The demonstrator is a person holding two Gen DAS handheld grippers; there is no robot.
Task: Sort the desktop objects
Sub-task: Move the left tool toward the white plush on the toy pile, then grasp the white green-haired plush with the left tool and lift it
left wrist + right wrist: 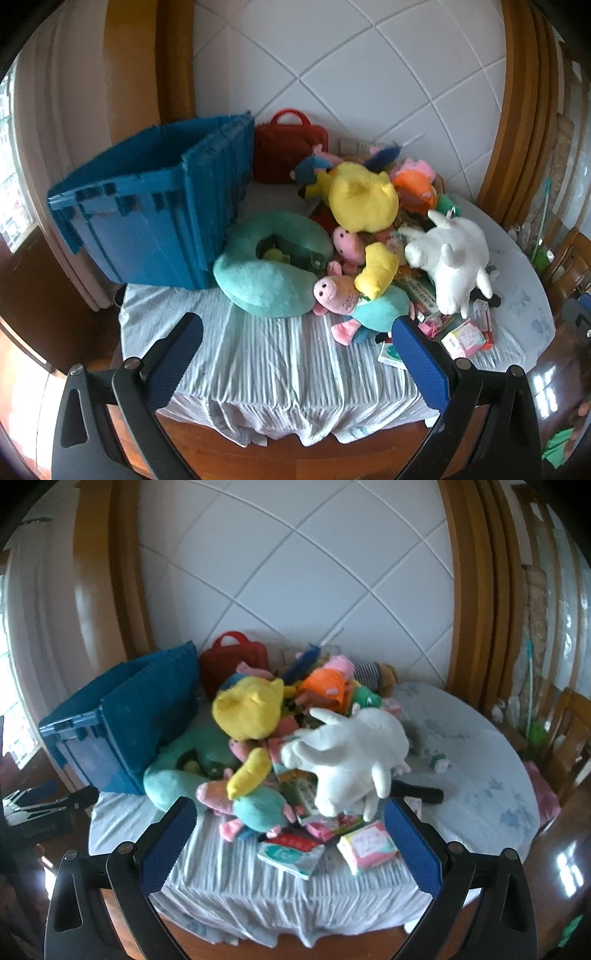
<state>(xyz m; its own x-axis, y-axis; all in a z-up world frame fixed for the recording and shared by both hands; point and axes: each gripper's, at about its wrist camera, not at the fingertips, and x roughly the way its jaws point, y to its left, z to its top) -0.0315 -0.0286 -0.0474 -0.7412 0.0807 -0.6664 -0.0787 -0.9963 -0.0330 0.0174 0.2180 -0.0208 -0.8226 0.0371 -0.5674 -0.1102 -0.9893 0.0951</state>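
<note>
Left gripper (297,334) hangs off the near table edge, fingers spread wide, nothing between them. Only the striped tablecloth (266,362) lies in the gap between its fingertips. Right gripper (290,818) is the same: fingers spread wide, empty, above the near edge.

Toy pile sits just beyond both grippers' fingertips, mid-table. Past the left gripper's left finger: open blue plastic crate (155,206), well ahead. Teal neck pillow (266,266) lies ahead between the left gripper's fingers, touching the crate's corner. Pink pig plush in a teal dress (354,299) lies just ahead of the left gripper's right fingertip, a small yellow plush piece (378,269) on top of it. Big yellow plush (362,199) is farther ahead, on top of the pile. White plush animal (450,258) is beyond the right finger, lying on its back with legs up. Orange plush (413,188) is behind it. Red carry case (290,147) stands at the far wall, beside the crate.

In the right wrist view, a tissue pack (290,853) and a pink-and-white small box (367,843) lie between the right gripper's fingers, close to the tips. The white plush is just beyond them, over a black handle-like object (417,794); what it is I cannot tell.
</note>
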